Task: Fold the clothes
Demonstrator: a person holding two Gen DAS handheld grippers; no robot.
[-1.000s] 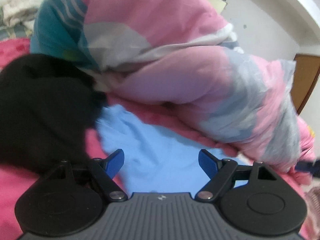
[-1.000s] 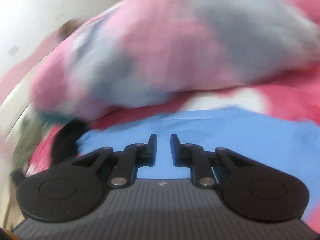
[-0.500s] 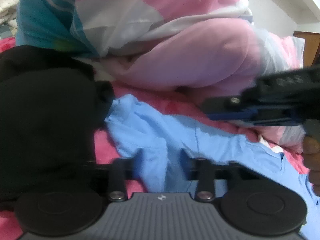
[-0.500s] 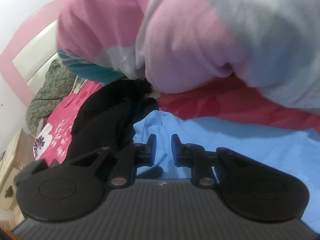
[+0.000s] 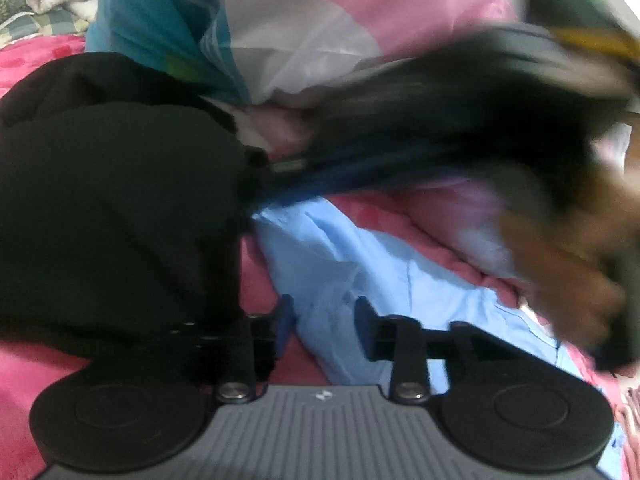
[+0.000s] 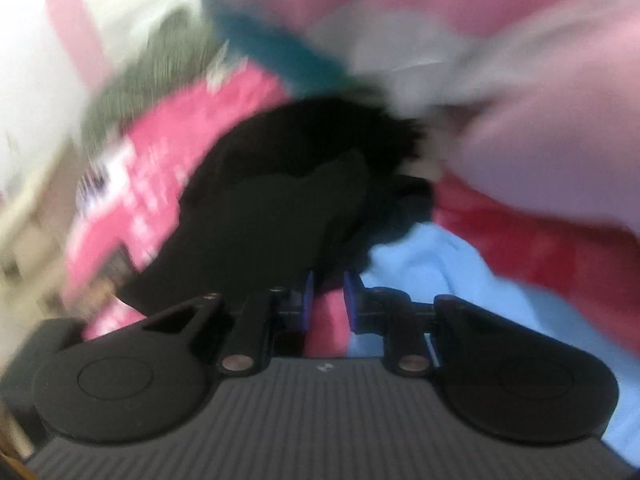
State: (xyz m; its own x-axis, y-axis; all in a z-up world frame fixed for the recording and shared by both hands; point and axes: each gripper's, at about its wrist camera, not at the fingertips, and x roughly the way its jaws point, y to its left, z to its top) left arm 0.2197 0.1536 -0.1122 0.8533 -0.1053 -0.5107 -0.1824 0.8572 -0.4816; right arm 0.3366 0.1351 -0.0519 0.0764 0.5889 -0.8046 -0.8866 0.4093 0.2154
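A light blue garment (image 5: 360, 272) lies crumpled on the pink bedspread (image 5: 24, 368); it also shows in the right wrist view (image 6: 460, 280). A black garment (image 5: 108, 208) is heaped to its left, also seen in the right wrist view (image 6: 272, 208). My left gripper (image 5: 323, 320) has its jaws partly closed around a fold of the blue garment. My right gripper (image 6: 327, 294) has its jaws nearly together with nothing between them, low over the bedspread beside the black garment. The right gripper sweeps blurred across the left wrist view (image 5: 420, 148), its tip near the black garment.
A big pink, grey and teal quilt (image 5: 320, 24) is bunched up behind the garments. A patterned green pillow (image 6: 132, 80) and a pink headboard lie at the far left of the bed. A person's hand (image 5: 568, 272) shows at the right.
The left gripper's jaws have closed in from wide open around the blue fold. The right gripper has swung left across the blue garment toward the black one, and is blurred with motion.
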